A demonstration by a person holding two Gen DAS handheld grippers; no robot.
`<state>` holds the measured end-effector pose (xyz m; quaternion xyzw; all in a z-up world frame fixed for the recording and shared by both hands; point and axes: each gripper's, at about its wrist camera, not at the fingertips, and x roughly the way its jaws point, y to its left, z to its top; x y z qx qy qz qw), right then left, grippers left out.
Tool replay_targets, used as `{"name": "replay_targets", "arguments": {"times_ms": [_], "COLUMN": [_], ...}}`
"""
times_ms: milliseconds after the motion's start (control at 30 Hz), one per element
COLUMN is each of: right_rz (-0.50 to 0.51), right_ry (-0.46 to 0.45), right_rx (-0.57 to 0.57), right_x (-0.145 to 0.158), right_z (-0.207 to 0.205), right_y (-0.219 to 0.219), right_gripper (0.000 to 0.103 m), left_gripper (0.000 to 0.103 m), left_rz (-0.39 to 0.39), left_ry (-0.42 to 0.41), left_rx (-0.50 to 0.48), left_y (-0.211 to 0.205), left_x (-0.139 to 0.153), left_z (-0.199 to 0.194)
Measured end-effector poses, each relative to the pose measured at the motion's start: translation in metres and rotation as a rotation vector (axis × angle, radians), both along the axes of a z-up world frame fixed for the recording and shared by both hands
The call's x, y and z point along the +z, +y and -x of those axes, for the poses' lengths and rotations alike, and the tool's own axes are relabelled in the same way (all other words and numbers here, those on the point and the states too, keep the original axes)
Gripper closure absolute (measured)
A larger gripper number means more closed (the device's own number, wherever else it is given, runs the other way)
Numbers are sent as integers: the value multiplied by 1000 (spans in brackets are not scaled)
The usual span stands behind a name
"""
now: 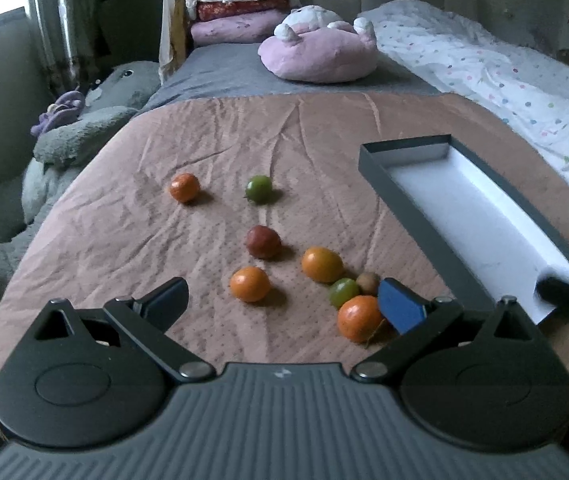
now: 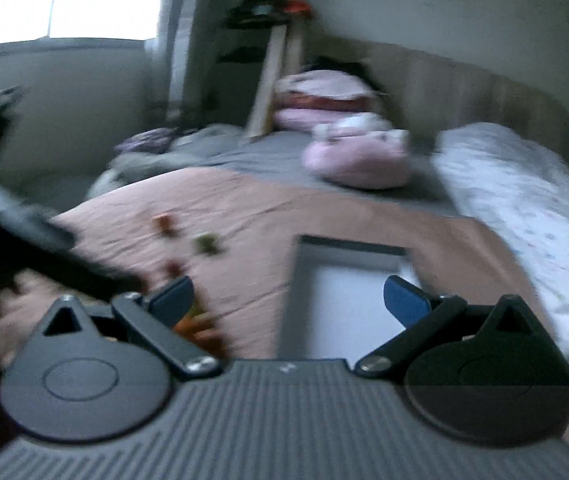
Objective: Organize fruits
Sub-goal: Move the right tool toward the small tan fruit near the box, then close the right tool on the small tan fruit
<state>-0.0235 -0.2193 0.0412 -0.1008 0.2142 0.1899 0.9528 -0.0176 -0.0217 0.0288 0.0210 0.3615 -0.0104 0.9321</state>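
Note:
Several small fruits lie on a pink bedspread (image 1: 124, 220): an orange one (image 1: 184, 187), a green one (image 1: 259, 189), a dark red one (image 1: 263, 242), orange ones (image 1: 249, 284) (image 1: 321, 264) (image 1: 359, 318), a green grape-like one (image 1: 342, 292) and a brown one (image 1: 368, 283). A grey tray with a white floor (image 1: 464, 204) lies at the right, empty. My left gripper (image 1: 284, 300) is open above the near fruits. My right gripper (image 2: 288, 300) is open over the tray's (image 2: 348, 300) near left edge; that view is blurred.
A pink plush cushion (image 1: 318, 50) and folded pink bedding (image 1: 240, 8) lie at the bed's far end. A dotted white quilt (image 1: 504, 80) lies to the right. A grey plush toy (image 1: 84, 128) lies off the bed's left edge.

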Motion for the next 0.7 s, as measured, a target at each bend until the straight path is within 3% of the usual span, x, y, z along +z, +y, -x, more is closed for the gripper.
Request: {"name": "replay_targets", "arguments": {"times_ms": [100, 267, 400, 467, 700], "right_rz": [25, 26, 70, 68, 55], "right_ry": [38, 118, 143, 184, 213], "right_rx": [50, 58, 62, 52, 6], "right_x": [-7, -15, -24, -31, -41], "right_z": [5, 13, 8, 3, -6], "right_y": [16, 28, 40, 42, 42], "right_gripper": [0, 23, 30, 42, 46], "left_gripper": [1, 1, 1, 1, 1], "left_rz": [2, 14, 29, 29, 49], "left_ry": [7, 12, 13, 11, 12], "left_rx": [20, 22, 24, 28, 27], "left_y": [2, 5, 8, 9, 15], "left_x": [-2, -4, -3, -1, 0], "left_z": [6, 18, 22, 23, 26]}}
